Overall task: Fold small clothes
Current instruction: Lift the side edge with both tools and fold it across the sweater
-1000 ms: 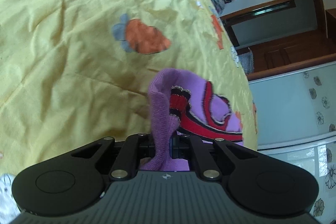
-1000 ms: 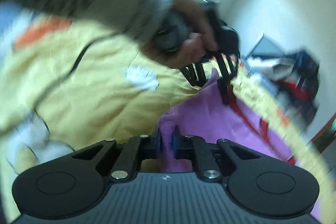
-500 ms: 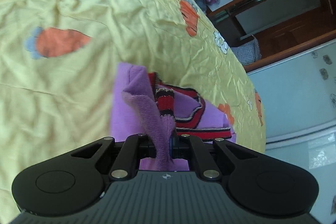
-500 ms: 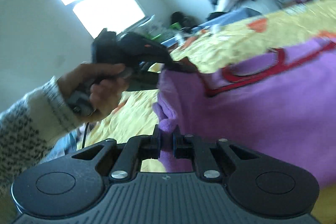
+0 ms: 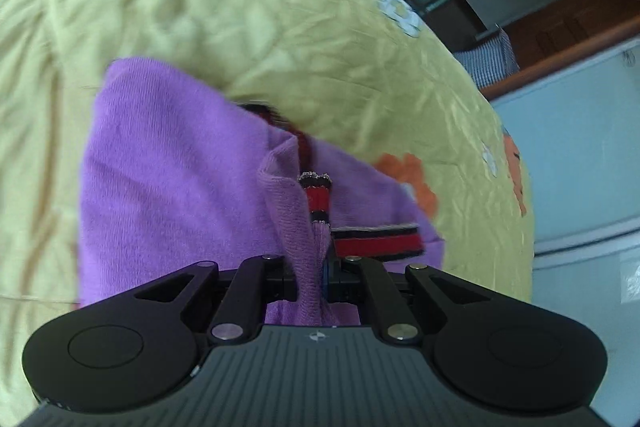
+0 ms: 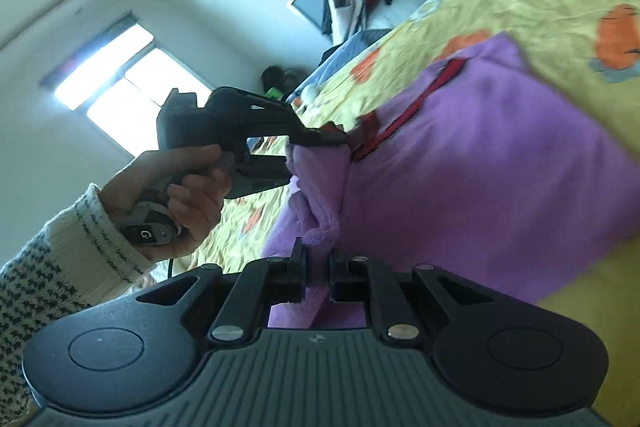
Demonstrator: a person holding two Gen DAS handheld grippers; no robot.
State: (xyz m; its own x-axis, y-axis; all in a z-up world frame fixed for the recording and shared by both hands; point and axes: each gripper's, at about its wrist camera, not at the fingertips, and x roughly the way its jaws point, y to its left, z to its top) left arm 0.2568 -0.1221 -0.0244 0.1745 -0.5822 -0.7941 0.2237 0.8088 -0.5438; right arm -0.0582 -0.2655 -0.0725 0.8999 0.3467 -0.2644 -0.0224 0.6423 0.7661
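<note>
Purple knitwear now covers far more of your left wrist view than a second ago: the purple sweater (image 5: 172, 163) lies spread over the yellow bedsheet (image 5: 200, 7), where earlier only a bunched fold with its red and black trim showed ahead of the jaws. Your left gripper (image 5: 312, 279) has its jaws closed on a pinch of the sweater's edge, right beside the striped cuff (image 5: 318, 199), and the carrot print that sat above the garment before has slid out of that spot. From your right wrist view, the scene has rolled hard over; the bed now runs up the right side and the window (image 6: 120, 87) sits at the left, whereas a second ago the sheet filled the lower frame. Your right gripper (image 6: 318, 267) has its jaws clamped on another fold of the same sweater (image 6: 480, 167), which hangs stretched between the two grippers and drapes onto the bed. Your left hand (image 6: 176, 195), in a speckled knit sleeve (image 6: 48, 267), grips the other tool's handle, where a small "G" mark (image 6: 146, 235) can be read. Motion blur softens the sheet's edges.
</note>
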